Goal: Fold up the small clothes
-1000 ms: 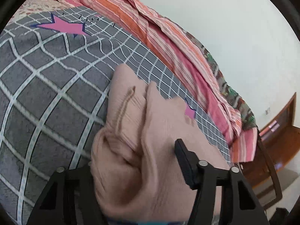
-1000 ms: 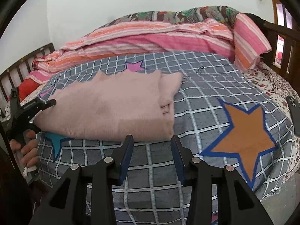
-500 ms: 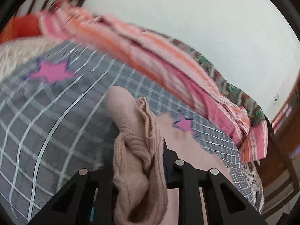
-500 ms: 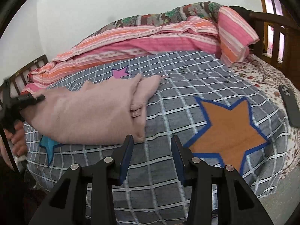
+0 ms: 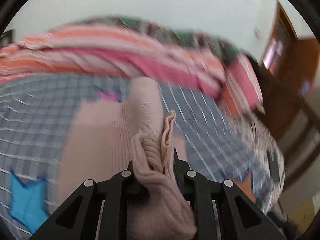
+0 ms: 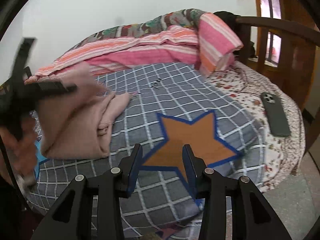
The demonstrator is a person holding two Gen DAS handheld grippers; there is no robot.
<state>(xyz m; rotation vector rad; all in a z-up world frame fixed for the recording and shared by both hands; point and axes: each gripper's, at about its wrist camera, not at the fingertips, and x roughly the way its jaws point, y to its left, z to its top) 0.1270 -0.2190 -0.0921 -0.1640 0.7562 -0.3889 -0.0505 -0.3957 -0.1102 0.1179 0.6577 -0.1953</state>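
Sweater [image 5: 144, 108] edge pinched in left tool [image 5: 153, 160], stretching away.

Pale wall [image 6: 90, 10], seemingly wooden bedframe [image 6: 280, 26]

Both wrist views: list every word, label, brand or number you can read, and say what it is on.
No text can be read in either view.
Grey checked blanket: a small dark mark near its middle may be lettering, too small to read.
Phone: back faces up, no brand legible.
Pink garment: no label visible.
Left wrist view: blurred, nothing legible.
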